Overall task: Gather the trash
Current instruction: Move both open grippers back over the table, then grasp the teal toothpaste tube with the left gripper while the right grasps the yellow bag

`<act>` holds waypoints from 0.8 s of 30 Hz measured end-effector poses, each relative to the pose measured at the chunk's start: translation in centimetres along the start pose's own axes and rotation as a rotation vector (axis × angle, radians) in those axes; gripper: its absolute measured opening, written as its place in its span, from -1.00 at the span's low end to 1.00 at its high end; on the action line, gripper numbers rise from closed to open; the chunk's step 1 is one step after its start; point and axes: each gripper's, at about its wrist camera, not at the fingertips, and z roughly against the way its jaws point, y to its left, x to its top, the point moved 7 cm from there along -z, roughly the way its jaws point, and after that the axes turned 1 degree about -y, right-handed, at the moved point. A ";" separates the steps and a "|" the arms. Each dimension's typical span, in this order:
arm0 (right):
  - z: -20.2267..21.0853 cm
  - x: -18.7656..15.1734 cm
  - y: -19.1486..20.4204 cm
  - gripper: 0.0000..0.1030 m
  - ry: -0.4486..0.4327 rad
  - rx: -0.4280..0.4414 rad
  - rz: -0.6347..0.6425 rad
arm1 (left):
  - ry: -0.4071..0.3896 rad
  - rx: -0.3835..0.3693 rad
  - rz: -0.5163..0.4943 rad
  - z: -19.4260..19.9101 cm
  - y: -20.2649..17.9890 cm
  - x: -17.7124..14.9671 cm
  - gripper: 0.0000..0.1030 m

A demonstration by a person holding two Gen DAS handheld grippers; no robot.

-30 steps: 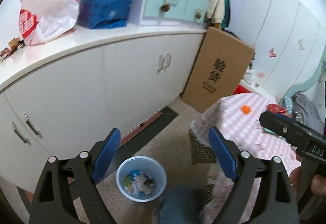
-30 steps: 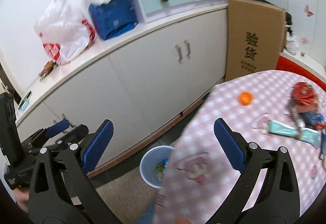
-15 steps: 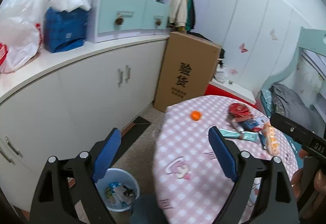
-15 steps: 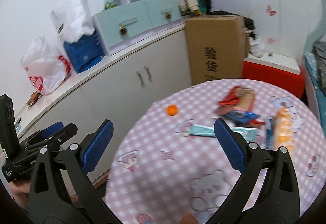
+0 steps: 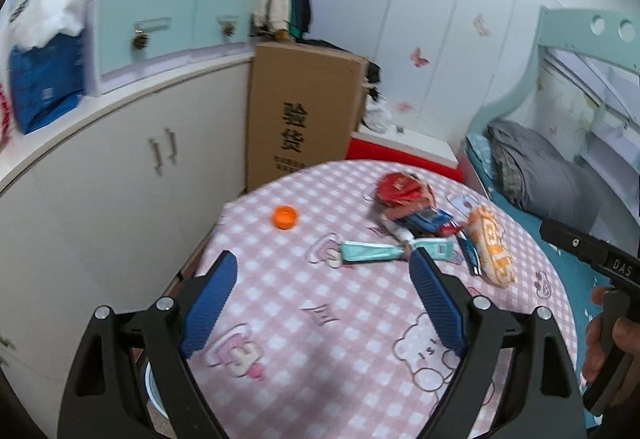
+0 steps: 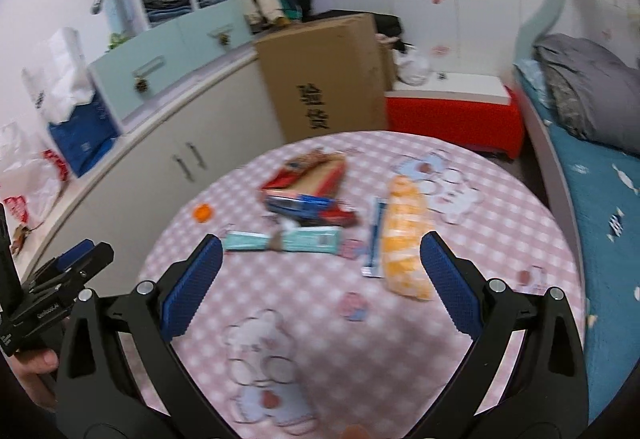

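The trash is gathered in a loose cluster on the far half of a round worktop [image 5: 320, 319] covered with a pink-and-white checked cloth printed with cartoon bears. A flattened teal wrapper [image 5: 370, 252] lies crosswise nearest the camera, pinched at its middle. Beyond it a crumpled red packet [image 5: 398, 188] is seen, with a blue-and-red wrapper [image 5: 430, 219] touching its near edge. To the right a puffy orange-and-white snack bag [image 5: 490, 245] lies lengthwise, with a thin blue strip [image 5: 469, 259] just beside it. A small round orange bottle cap [image 5: 285, 217] sits apart on the left, near the worktop's edge.

Low at the left, under the worktop's rim, only a sliver of a pale blue bin rim [image 5: 149, 385] is visible; its contents cannot be told.

The left hand-held gripper [image 5: 322, 267] is held above the cloth with its ribbed blue pads [image 5: 208, 303] wide apart, nothing between them and nothing touched. The right hand-held gripper [image 6: 320, 251] is likewise spread wide over the worktop, empty, its pads flanking the teal wrapper and snack bag in view without contact.

Behind the worktop a tall brown cardboard box [image 5: 300, 111] stands against white cabinets [image 5: 120, 179], and a bed [image 6: 608, 199] with a blue cover lies to the right.
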 end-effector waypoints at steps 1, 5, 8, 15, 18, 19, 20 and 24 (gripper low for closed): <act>-0.1 -0.2 -0.8 0.88 0.004 -0.013 -0.005 | 0.010 -0.009 -0.014 -0.7 -0.6 -0.1 0.67; -1.0 -0.7 -3.7 0.88 0.031 -0.066 -0.033 | 0.050 -0.039 -0.090 -3.3 -3.1 -0.5 0.67; -1.9 -1.2 -5.1 0.88 0.056 -0.094 -0.050 | 0.077 -0.055 -0.143 -5.2 -4.5 -0.8 0.67; -4.6 -1.9 -7.2 0.88 0.111 -0.104 -0.076 | 0.170 -0.059 -0.307 -11.1 -7.3 -1.7 0.67; -5.4 -2.0 -7.5 0.88 0.121 -0.098 -0.082 | 0.199 -0.070 -0.386 -12.9 -8.4 -1.9 0.67; -5.7 -2.0 -7.6 0.88 0.124 -0.096 -0.083 | 0.214 -0.074 -0.420 -13.6 -8.8 -2.0 0.67; -5.9 -2.0 -7.7 0.88 0.127 -0.098 -0.082 | 0.226 -0.074 -0.448 -14.2 -9.1 -2.1 0.67; -7.4 -2.1 -7.7 0.88 0.145 -0.088 -0.081 | 0.271 -0.076 -0.519 -16.5 -9.8 -2.5 0.65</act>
